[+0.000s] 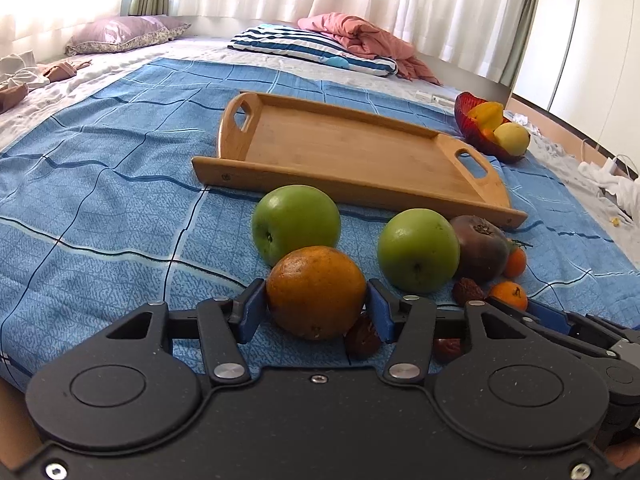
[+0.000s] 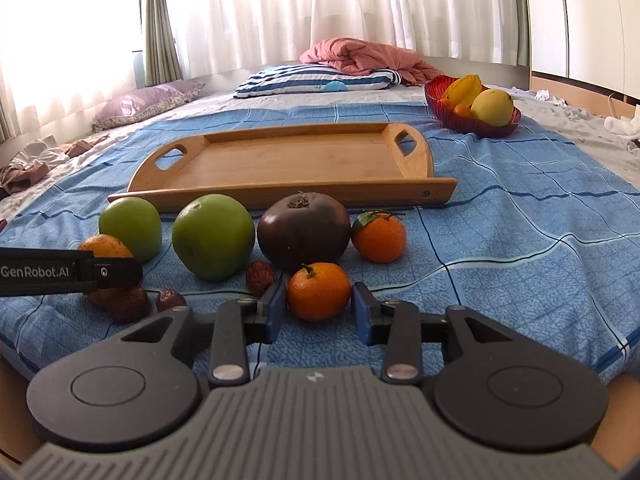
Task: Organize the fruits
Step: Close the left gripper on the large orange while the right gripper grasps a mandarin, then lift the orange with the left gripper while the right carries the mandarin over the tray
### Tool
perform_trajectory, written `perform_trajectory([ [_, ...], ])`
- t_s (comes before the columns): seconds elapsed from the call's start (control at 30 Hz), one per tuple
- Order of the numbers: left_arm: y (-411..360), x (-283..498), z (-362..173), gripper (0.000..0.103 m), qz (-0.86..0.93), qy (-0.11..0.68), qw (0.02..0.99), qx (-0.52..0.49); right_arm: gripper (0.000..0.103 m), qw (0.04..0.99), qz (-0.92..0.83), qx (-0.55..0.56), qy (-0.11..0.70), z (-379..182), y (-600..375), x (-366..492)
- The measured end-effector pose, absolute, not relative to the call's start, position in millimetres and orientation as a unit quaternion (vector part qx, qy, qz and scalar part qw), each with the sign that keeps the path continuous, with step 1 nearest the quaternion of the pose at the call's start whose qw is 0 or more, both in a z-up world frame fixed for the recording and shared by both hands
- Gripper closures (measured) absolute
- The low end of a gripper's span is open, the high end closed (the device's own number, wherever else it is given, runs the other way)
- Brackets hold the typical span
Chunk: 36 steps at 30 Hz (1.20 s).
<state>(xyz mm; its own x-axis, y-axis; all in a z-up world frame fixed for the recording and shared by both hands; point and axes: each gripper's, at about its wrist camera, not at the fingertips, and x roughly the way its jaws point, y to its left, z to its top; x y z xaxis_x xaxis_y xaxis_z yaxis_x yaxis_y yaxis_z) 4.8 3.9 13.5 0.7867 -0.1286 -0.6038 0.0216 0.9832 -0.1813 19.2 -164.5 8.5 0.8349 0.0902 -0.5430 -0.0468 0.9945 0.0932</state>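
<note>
Fruits lie on a blue bedspread in front of an empty wooden tray. My left gripper has its blue pads against both sides of a large orange, which rests on the bed. My right gripper straddles a small mandarin; narrow gaps show beside the pads. Two green apples, a dark purple fruit, a second mandarin and several small dried red fruits lie around.
A red bowl with yellow fruits stands right of the tray. A striped pillow, a pink blanket and a purple pillow lie at the far end. The left gripper's body shows at the right view's left edge.
</note>
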Motion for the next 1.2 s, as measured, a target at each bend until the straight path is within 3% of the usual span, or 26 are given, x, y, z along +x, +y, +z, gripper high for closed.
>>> perform_trajectory([
  [0.13, -0.1, 5.2, 14.3, 0.052, -0.040, 0.321, 0.943, -0.072, 0.055, 0.957, 0.035, 0.035, 0.285, 9.3, -163.3, 19.2],
  [0.3, -4.5, 3.6, 16.0, 0.052, -0.039, 0.316, 0.946, -0.057, 0.064, 0.958, 0.032, 0.030, 0.284, 10.4, -162.2, 18.1],
  [0.73, -9.0, -2.6, 40.3, 0.052, -0.049, 0.270, 0.961, -0.023, 0.064, 0.965, 0.041, 0.039, 0.258, 26.5, -167.7, 13.1],
  [1.2, -1.3, 39.7, 81.5, 0.052, -0.077, 0.259, 0.962, -0.041, 0.064, 0.973, 0.056, 0.063, 0.214, 73.7, -190.3, 47.0],
])
